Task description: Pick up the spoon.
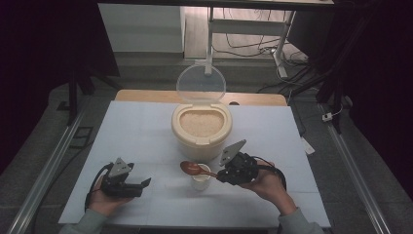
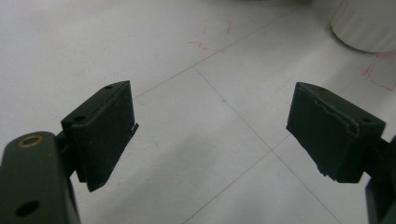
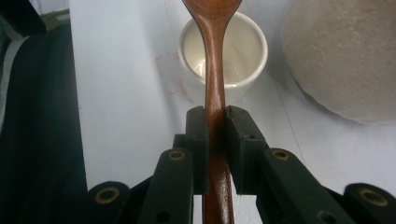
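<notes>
I am looking down on a white table (image 1: 136, 131) from the near side, with a person's hands coming in from the near edge, each holding a two-jaw gripper. The right gripper (image 1: 217, 174) is sitting at the near right and is clamping the handle of a brown wooden spoon (image 1: 194, 169), its jaws pressed tight on both sides of the handle. The spoon is pointing left, and its bowl is hovering over a small white cup (image 1: 200, 181) that is standing near the middle of the table. In the right gripper view the spoon (image 3: 214, 70) is running straight out over the open mouth of the cup (image 3: 247, 51). Just beyond the cup, a round cream container of rice (image 1: 200, 127) is standing with its clear lid (image 1: 200, 84) tipped up at the far side. The left gripper (image 1: 145, 184) is resting at the near left, well apart from the cup, its jaws standing wide apart with nothing between them.
</notes>
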A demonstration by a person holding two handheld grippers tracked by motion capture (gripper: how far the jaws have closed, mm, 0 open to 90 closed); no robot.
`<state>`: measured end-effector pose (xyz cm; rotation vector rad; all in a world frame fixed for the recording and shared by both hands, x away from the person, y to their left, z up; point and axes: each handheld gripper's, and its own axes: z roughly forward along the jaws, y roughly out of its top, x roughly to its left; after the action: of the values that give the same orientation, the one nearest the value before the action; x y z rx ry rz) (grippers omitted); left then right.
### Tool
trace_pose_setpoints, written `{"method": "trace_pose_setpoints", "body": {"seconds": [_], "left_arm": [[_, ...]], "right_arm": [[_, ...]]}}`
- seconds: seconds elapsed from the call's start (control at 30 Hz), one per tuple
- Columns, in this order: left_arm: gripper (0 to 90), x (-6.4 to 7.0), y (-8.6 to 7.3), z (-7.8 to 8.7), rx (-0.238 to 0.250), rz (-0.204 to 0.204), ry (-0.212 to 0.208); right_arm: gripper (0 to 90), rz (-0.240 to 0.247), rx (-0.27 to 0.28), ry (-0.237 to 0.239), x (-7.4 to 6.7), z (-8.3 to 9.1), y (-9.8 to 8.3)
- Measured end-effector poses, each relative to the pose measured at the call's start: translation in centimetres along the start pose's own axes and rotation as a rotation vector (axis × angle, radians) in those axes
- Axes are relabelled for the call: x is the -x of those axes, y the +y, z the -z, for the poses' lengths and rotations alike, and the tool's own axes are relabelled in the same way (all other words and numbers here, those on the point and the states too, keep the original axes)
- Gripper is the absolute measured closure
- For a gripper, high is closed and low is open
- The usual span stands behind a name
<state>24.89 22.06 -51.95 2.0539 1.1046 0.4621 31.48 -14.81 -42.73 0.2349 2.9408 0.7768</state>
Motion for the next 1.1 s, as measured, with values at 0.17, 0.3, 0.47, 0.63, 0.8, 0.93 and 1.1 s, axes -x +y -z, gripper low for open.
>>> {"method": "trace_pose_setpoints", "body": {"seconds": [0.17, 0.3, 0.47, 0.63, 0.8, 0.93, 1.1], "left_arm": [[15.1, 0.5, 0.6, 0.3, 0.012, -0.015, -0.016], [16.5, 1.8, 2.3, 1.2, 0.045, -0.070, -0.052], [18.2, 4.1, 4.8, 2.1, 0.075, -0.149, -0.122], [18.2, 5.8, 6.8, 1.8, 0.066, -0.196, -0.174], [18.4, 7.0, 8.3, 1.1, 0.050, -0.235, -0.191], [19.2, 7.4, 9.1, 0.6, 0.047, -0.242, -0.201], [22.5, 8.1, 10.0, 0.3, 0.047, -0.271, -0.231]], "right_arm": [[79.3, 0.007, 0.002, 0.001, 0.0, -0.3, 0.3], [79.3, 0.023, 0.000, 0.000, 0.0, -0.4, 0.5], [79.3, 0.029, -0.001, 0.003, -0.1, -0.8, 0.8], [79.3, 0.039, 0.002, 0.006, -0.4, -0.9, 1.2], [79.3, 0.049, 0.006, 0.007, -0.5, -1.0, 1.5], [79.3, 0.055, 0.006, 0.011, -0.5, -1.1, 1.6], [79.3, 0.065, 0.001, 0.015, -0.6, -1.4, 1.8]]}}
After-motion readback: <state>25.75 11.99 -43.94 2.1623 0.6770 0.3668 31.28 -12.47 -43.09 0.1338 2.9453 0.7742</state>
